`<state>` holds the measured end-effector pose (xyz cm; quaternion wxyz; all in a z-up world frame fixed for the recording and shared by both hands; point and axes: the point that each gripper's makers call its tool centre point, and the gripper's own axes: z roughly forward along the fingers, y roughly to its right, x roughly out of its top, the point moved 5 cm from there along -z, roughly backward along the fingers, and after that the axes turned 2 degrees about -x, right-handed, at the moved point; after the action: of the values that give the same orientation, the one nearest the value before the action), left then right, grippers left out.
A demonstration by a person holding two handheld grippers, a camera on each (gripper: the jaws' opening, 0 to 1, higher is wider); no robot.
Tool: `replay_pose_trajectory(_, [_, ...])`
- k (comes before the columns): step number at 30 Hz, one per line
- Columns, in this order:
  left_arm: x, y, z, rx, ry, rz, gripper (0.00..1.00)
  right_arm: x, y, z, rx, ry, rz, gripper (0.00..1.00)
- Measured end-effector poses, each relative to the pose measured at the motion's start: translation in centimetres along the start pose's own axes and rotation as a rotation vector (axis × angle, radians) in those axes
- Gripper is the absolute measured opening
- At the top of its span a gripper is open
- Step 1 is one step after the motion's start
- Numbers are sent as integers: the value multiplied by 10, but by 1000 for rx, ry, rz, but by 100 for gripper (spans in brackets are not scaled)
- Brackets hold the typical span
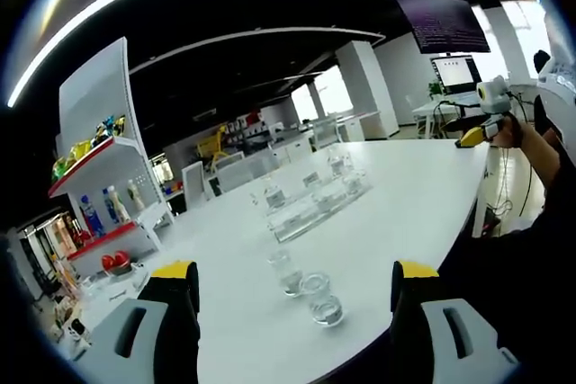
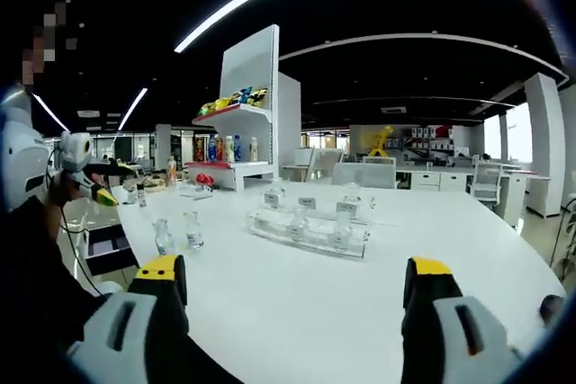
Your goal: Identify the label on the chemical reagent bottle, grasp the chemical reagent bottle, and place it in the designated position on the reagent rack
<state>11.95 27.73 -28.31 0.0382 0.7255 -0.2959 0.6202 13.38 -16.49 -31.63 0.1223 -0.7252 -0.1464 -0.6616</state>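
Note:
Two small clear reagent bottles [image 1: 286, 272] [image 1: 325, 299] stand close together near the front edge of the white table [image 1: 409, 191]. My left gripper [image 1: 294, 287] is open just short of them, nothing between its yellow-tipped jaws. Farther along the table lies the clear acrylic reagent rack [image 1: 317, 201], with several clear bottles in it. In the right gripper view the same two bottles [image 2: 163, 236] [image 2: 193, 229] stand left of the rack [image 2: 310, 229]. My right gripper [image 2: 294, 276] hangs open above the bare table [image 2: 297, 312], well short of the rack.
A white shelf unit [image 1: 101, 164] [image 2: 241, 105] with coloured goods stands past the table's far end. The right gripper [image 1: 481, 123] is held in a hand off the table's side. A monitor [image 1: 455, 70] and office chairs [image 2: 360, 173] stand behind.

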Motion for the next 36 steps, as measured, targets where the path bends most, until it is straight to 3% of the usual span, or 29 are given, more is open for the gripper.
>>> replay_pose_trajectory(7, [0, -2, 0, 3, -2, -1, 88, -6, -1, 4, 1, -29, -25, 97])
replay_pose_trajectory(12, [-3, -3, 4, 1, -5, -10, 88, -2, 4, -1, -11, -6, -4, 96])
replay_pose_trajectory(17, [-7, 7, 12, -59, 22, -24, 88, -1, 6, -3, -16, 3, 9, 95])
replay_pose_trajectory(29, [-29, 10, 42, -94, 54, -70, 91, -1, 4, -3, 1, 7, 22, 94])
replay_pose_trajectory(34, [-45, 10, 55, -100, 57, -87, 90, 0, 4, -3, 4, 13, 28, 94])
replay_pose_trajectory(36, [-53, 14, 60, -124, 44, -59, 87, 0, 4, -3, 4, 12, 30, 94])
